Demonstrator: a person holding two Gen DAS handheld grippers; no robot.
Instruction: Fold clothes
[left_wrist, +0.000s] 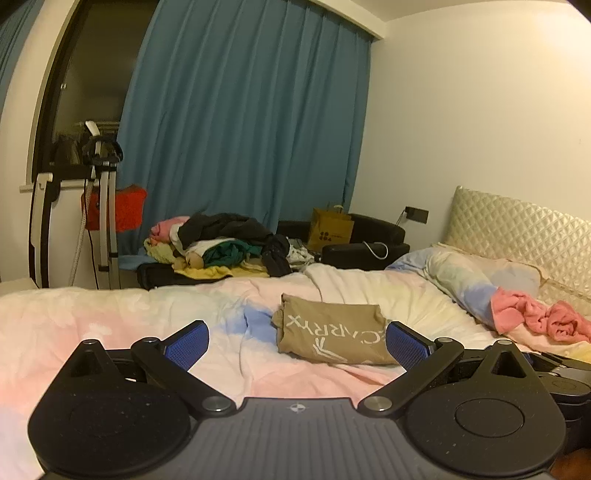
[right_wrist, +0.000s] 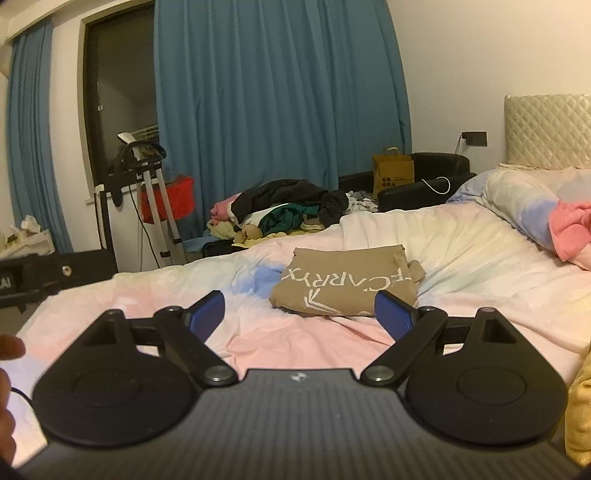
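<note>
Left wrist view shows the left gripper (left_wrist: 297, 343) held low over the bed (left_wrist: 110, 317), its two blue-padded fingers (left_wrist: 186, 345) spread wide apart with nothing between them. Ahead of it a folded tan shirt (left_wrist: 328, 328) lies flat on the pink and pale blue bedsheet — white lettering runs across its top face. The shirt sits nearer the right finger than the left, and neither finger touches it.

Right wrist view gives the same scene from a little to the side: the right gripper (right_wrist: 299, 314) also stands released, fingers wide and empty, with the shirt (right_wrist: 347, 280) lying on the sheet just beyond its right finger.

Farther back, a heap of unfolded clothes (left_wrist: 221, 243) — black, green, yellow and pink pieces — is piled past the far edge of the bed in front of a blue curtain (left_wrist: 243, 122). A pink garment (left_wrist: 539, 317) lies crumpled near the pillow (left_wrist: 461, 273) at the quilted headboard (left_wrist: 517, 225). A brown paper bag (left_wrist: 328, 229) stands on a black seat (left_wrist: 369, 240) by the wall.
</note>
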